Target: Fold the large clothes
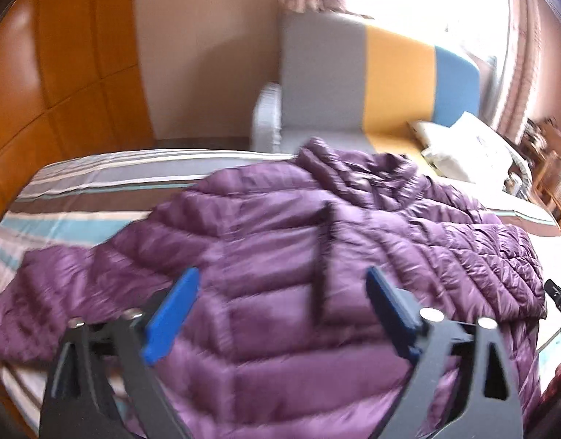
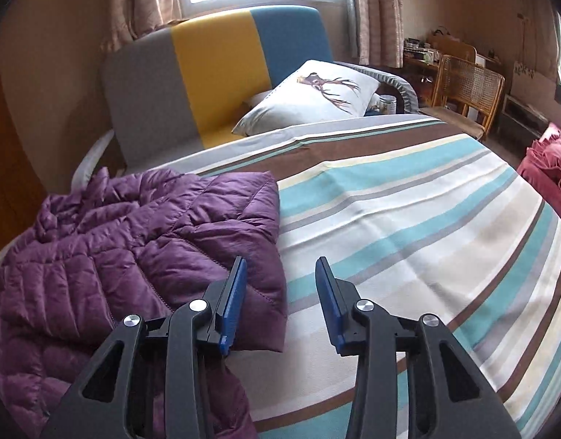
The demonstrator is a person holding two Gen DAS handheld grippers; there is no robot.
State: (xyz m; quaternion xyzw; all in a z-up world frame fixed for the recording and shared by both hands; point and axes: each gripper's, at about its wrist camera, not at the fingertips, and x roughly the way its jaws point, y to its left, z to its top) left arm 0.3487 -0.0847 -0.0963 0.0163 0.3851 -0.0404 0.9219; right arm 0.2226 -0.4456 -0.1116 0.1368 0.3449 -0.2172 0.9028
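A purple quilted down jacket (image 1: 273, 241) lies spread front-up on the striped bed (image 1: 72, 197), one sleeve stretched to the left and the other folded across on the right. My left gripper (image 1: 282, 278) is wide open and empty, hovering above the jacket's lower front. In the right wrist view the jacket (image 2: 141, 230) fills the left side, its folded sleeve edge ending near the middle. My right gripper (image 2: 280, 267) is open and empty, just above the jacket's right edge where it meets the striped bed cover (image 2: 408, 226).
A grey, yellow and blue sofa (image 2: 214, 73) stands beyond the bed with a white deer-print pillow (image 2: 317, 95). A rattan chair (image 2: 463, 87) and cluttered desk are at the far right. A red cloth (image 2: 551, 168) lies by the bed's right edge. Wooden wardrobe (image 1: 61, 73) on the left.
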